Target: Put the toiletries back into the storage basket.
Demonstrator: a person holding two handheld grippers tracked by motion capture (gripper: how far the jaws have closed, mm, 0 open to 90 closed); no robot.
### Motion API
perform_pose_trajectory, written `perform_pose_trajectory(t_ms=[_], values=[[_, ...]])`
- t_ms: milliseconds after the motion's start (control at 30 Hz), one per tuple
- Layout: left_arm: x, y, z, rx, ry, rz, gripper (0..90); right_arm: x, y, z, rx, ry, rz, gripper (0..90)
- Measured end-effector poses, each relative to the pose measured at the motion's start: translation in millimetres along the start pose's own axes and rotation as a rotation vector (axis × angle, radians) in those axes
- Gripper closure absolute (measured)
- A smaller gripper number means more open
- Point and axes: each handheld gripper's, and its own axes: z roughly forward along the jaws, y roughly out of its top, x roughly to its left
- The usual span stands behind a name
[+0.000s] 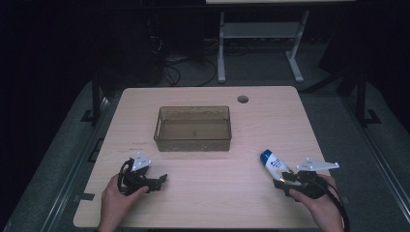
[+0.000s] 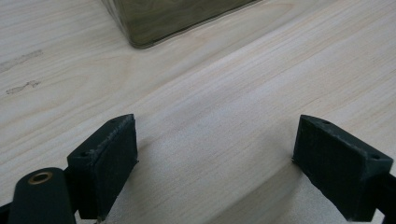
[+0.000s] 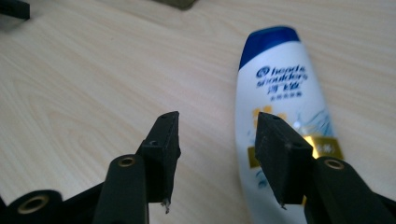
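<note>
Light wood-grain bench (image 1: 212,183) carries a translucent smoky-brown rectangular plastic bin (image 1: 193,128) at mid-width, nearer the far edge, and a white shampoo bottle with a blue cap (image 1: 273,163) near the right edge, toward the near right corner.

Bottle lies on its side, cap pointing away toward the far edge, base end under the right tongs (image 1: 283,180). In the right gripper view the right tongs (image 3: 217,156) are released, jaws parted. The bottle (image 3: 280,107) is off-centre: it lies under and behind the right-hand jaw, while the left-hand jaw sits over bare bench beside it. The bottle is not between the jaws; cannot tell if the jaw touches it.

Left tongs (image 1: 162,180) are near the near left corner, held low over the bench, well apart from the bottle. In the left gripper view the left tongs (image 2: 215,163) are released wide, with bare wood between the jaws and a corner of the bin (image 2: 159,23) ahead.
</note>
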Motion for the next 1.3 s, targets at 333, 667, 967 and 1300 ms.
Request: perform_pose_trajectory(t_ms=[333,667,967,1300], values=[[-0.2,0.0,0.2,-0.002,0.0,-0.003,12.4,-9.9,21.2,4.2,0.006,-0.058,-0.049,39.9],[-0.1,0.0,0.1,-0.002,0.0,-0.002,12.4,-17.2,37.4,19.0,0.093,-0.096,-0.087,35.3],[-0.2,0.0,0.2,-0.002,0.0,-0.003,12.4,-20.7,51.8,41.4,0.188,-0.112,-0.116,29.7],[-0.1,0.0,0.2,-0.003,0.0,-0.002,12.4,-25.2,62.3,63.3,0.265,-0.112,-0.122,25.6]])
